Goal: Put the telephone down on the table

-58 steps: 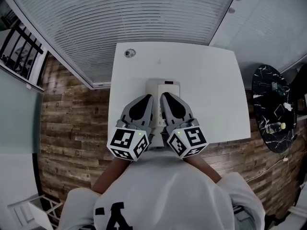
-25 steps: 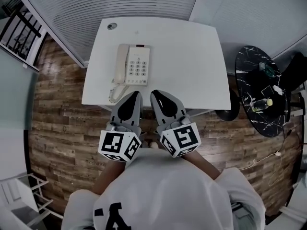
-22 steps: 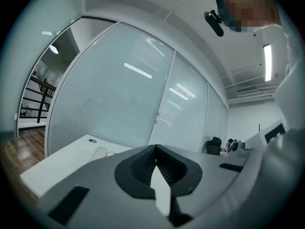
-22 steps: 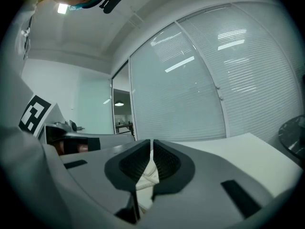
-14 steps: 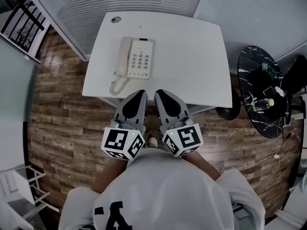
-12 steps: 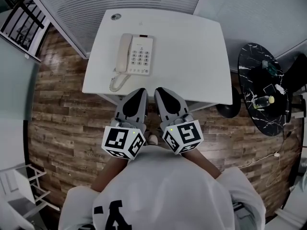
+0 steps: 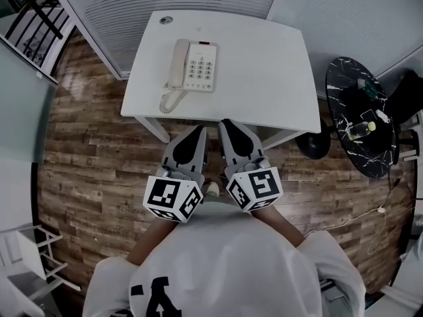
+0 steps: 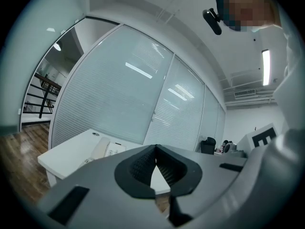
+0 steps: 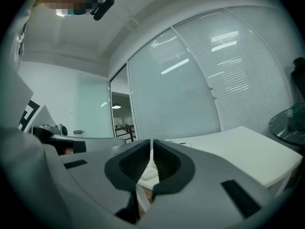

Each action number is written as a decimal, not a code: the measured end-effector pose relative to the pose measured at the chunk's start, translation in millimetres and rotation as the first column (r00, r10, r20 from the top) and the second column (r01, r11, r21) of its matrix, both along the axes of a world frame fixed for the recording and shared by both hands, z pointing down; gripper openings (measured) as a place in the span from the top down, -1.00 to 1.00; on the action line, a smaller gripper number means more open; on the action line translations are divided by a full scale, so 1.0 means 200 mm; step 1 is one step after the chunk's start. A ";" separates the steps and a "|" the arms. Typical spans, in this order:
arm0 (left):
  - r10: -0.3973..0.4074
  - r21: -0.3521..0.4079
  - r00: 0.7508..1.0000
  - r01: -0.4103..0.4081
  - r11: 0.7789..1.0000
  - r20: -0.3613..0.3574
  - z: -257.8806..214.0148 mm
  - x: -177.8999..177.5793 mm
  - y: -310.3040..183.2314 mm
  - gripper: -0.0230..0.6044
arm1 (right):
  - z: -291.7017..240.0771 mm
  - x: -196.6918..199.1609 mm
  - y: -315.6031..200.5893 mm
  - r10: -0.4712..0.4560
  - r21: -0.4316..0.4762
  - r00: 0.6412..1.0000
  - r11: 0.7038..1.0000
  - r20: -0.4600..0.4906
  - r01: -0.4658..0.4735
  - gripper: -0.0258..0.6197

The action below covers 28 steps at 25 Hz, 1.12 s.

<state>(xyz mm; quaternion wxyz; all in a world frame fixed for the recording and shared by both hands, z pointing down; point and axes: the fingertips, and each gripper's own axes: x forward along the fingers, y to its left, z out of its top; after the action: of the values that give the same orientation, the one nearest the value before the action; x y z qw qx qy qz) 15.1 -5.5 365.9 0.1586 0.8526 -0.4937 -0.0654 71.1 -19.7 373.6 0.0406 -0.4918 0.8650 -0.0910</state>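
Resting flat on the white bench [image 7: 264,65], the telephone [image 7: 193,65] sits in the far-left part of the top, keypad up; its handset [image 7: 177,63] lies in the cradle along the left side and its coiled cord [image 7: 168,102] curls toward the near edge; nothing holds or touches it, so the putting-down itself looks finished. The left gripper [image 7: 199,132] is clenched, its pads meeting at the tip with nothing between them (its own view shows only bench and floor through the gap below); the right gripper [image 7: 226,123] is likewise closed, a hairline slit between the pads, grasping nothing. Both hang side by side close to the person's body, over the wooden floor [image 7: 86,150], just short of the bench's near edge and well apart from the telephone. Judging by this, no step of the task seems left: the phone is down, level and fully on the top; the cord lies loose near the front lip, though as far as can be told it does not hang over.
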 end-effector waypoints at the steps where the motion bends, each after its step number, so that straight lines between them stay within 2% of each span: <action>1: -0.001 0.000 1.000 0.001 1.000 0.003 0.00 -0.03 0.05 0.91 | -0.01 -0.03 0.05 -0.001 0.003 1.000 1.000 0.002 0.001 0.80; 6: 0.000 0.016 1.000 0.000 1.000 0.014 -0.04 -0.16 0.27 0.91 | -0.07 -0.15 0.31 0.007 0.035 1.000 0.999 0.015 -0.008 0.79; 10: 0.012 0.015 1.000 -0.012 1.000 0.022 -0.04 -0.24 0.49 0.91 | -0.04 -0.24 0.54 0.013 0.019 1.000 1.000 0.009 -0.013 0.80; 17: 0.065 0.024 0.997 -0.066 0.998 0.037 -0.04 -0.32 0.79 0.91 | -0.06 -0.34 0.87 0.048 0.038 0.999 0.998 0.024 -0.049 0.79; 24: 0.090 0.040 0.994 -0.092 0.995 0.060 -0.05 -0.33 0.96 0.91 | -0.06 -0.38 1.06 0.060 0.043 0.998 0.997 0.027 -0.061 0.80; 28: 0.085 0.064 0.994 -0.089 0.994 0.065 -0.09 -0.35 0.99 0.91 | -0.13 -0.41 1.09 0.043 0.083 0.999 0.996 0.021 -0.044 0.80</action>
<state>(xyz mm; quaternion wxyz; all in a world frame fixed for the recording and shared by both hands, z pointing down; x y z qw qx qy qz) -54.5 192.9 347.4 0.1173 0.8796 -0.4584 -0.0482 -11.8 197.7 347.2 0.0716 -0.5074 0.8567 -0.0588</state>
